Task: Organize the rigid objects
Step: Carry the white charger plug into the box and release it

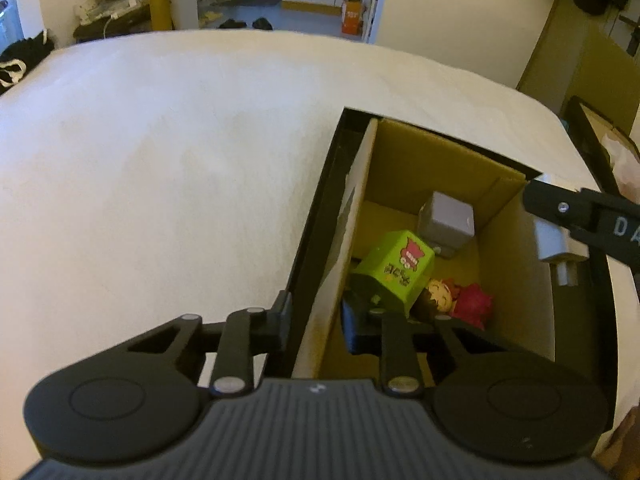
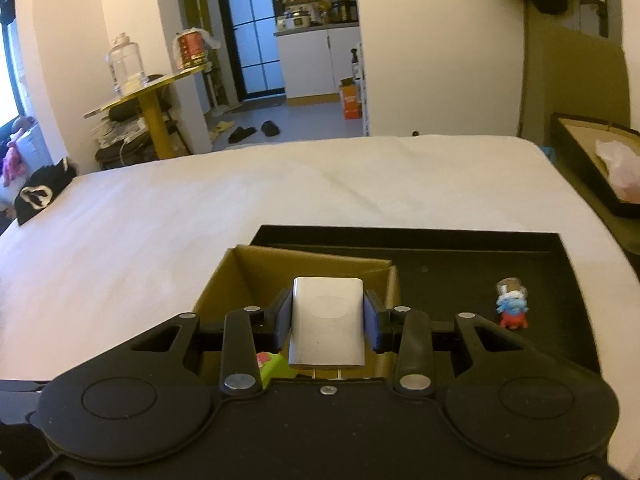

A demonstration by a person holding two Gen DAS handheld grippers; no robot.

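Note:
An open cardboard box (image 1: 404, 168) stands in a black tray (image 2: 460, 264) on the white bed. Inside the box lie a green toy block (image 1: 394, 270), a grey cube (image 1: 448, 220) and a small doll with a red dress (image 1: 460, 300). My left gripper (image 1: 316, 320) straddles the box's left wall, one finger outside and one inside, touching the wall. My right gripper (image 2: 328, 320) is shut on a white charger plug (image 2: 327, 320) above the box; it also shows in the left wrist view (image 1: 556, 240). A small blue and red figurine (image 2: 511, 308) stands in the tray right of the box.
The white bed surface (image 1: 160, 180) spreads to the left and beyond. Another black tray with a bag (image 2: 600, 160) sits off the bed's right side. A yellow side table (image 2: 148, 92) with jars stands at the far left.

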